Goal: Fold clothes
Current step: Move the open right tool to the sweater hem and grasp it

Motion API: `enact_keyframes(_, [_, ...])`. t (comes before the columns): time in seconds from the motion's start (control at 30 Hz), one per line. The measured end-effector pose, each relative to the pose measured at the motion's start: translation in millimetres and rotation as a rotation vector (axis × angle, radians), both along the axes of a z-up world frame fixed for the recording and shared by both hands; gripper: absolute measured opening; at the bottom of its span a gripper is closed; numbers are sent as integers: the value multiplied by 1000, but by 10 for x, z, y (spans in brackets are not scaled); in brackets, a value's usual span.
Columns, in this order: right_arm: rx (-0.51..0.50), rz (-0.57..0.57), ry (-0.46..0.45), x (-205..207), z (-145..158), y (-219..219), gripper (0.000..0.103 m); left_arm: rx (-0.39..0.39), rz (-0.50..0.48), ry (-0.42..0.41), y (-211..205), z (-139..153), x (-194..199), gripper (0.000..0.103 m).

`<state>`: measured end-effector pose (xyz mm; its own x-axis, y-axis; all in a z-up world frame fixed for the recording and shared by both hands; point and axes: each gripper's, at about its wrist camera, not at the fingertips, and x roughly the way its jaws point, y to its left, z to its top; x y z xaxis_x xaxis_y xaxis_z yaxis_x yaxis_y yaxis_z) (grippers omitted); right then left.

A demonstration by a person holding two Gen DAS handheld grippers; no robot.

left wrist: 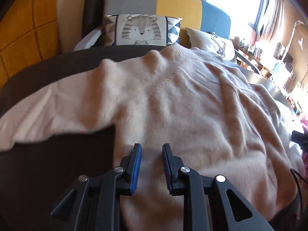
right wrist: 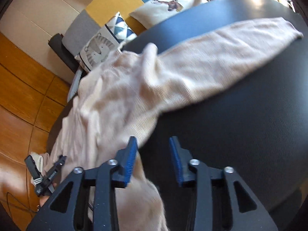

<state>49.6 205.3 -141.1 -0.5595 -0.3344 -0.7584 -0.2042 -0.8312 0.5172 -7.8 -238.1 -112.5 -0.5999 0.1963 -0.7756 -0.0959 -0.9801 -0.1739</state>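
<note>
I see a soft cream sweater (left wrist: pixel 182 100) spread out flat on a dark round table (left wrist: pixel 48 173). Its neck points away from me, toward the sofa behind the table. My left gripper (left wrist: pixel 152 154) sits just over the lower part of the sweater's body, close to the side seam below one sleeve. Its two blue pads are apart with a small gap between them, and nothing is pinched there, so it is let go. That sleeve (left wrist: pixel 48 115) sticks out to the side of the sweater and lies on the table. In the right wrist view the same sweater (right wrist: pixel 119 96) lies to one side of my right gripper (right wrist: pixel 154 144). One blue pad is over the edge of the sweater's body and the other pad is over the bare table (right wrist: pixel 240 125). The pads stand wide apart and hold nothing. The other sleeve (right wrist: pixel 221 57) stretches far out from the sweater across the table, with its cuff near the far rim. Beyond the sweater's neck a tiger pillow (left wrist: pixel 141 30) leans on the sofa (left wrist: pixel 179 5), which has grey, yellow and blue parts. A pale cushion (left wrist: pixel 207 40) sits next to the tiger pillow. Past the sweater's hem, my other gripper shows as a small dark shape in each view, above the wooden floor (right wrist: pixel 23 100).
</note>
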Motion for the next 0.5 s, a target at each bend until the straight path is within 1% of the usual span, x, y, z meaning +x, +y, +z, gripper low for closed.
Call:
enact_keyframes(0.07, [-15, 19, -12, 138, -72, -25, 44, 52, 15, 2, -126, -2, 144, 22])
enact_keyframes(0.13, [-65, 32, -3, 246, -119, -44, 44, 110, 17, -7, -246, -15, 259, 24])
enact_keyframes(0.27, [-114, 78, 6, 328, -154, -116, 44, 224, 22, -25, -486, -40, 490, 29])
enact_keyframes(0.37, [-108, 103, 15, 358, -151, -147, 44, 266, 7, -61, -576, -109, 613, 32])
enact_keyframes(0.47, [-109, 119, 15, 368, -137, -164, 51, 370, -3, -66, -676, -146, 729, 39])
enact_keyframes(0.5, [-106, 129, 15, 371, -129, -179, 52, 392, -12, -70, -683, -156, 746, 41])
